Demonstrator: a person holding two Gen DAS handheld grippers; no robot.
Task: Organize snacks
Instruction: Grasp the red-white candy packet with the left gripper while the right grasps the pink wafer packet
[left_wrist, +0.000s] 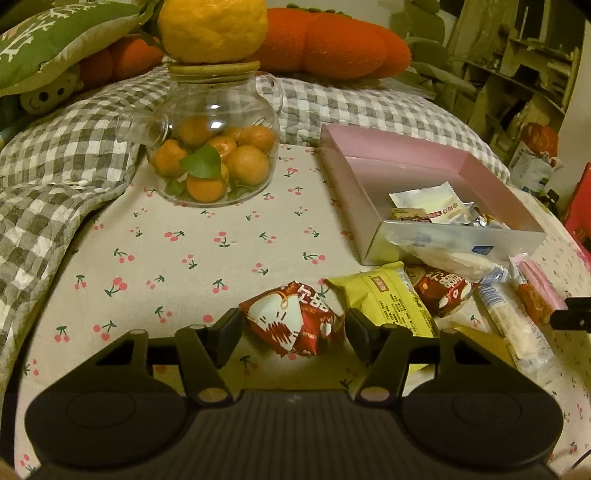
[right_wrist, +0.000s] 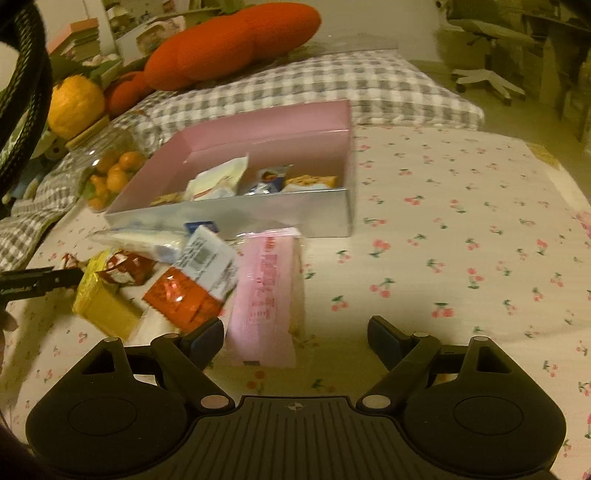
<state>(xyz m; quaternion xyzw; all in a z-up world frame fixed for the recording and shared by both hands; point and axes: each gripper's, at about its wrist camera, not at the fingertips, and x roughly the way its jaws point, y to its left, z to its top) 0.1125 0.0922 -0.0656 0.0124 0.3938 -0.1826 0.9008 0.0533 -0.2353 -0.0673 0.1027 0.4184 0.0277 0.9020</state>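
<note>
At the lower centre of the left wrist view, left gripper (left_wrist: 291, 326) spread apart around a crumpled red-and-white snack packet (left_wrist: 293, 321), pads just beside its two ends, contact impossible to judge; to the right of it, a yellow snack packet (left_wrist: 384, 301), a second red packet (left_wrist: 445, 291) and a long clear wrapper of pale biscuits (left_wrist: 513, 325) lying on the cherry-print cloth (left_wrist: 184, 258); at right of frame, an open pink cardboard box (left_wrist: 369, 155) holding several wrapped snacks in its near corner; at upper centre, a glass teapot of small oranges (left_wrist: 214, 147) topped by a large yellow citrus (left_wrist: 212, 27).

At the bottom of the right wrist view, right gripper (right_wrist: 295, 339) wide apart and holding nothing, left finger close beside a pink wrapped wafer pack (right_wrist: 264, 299); left of that, a red-and-white carton-style packet (right_wrist: 192, 288); behind, the pink box near mid-frame.
</note>
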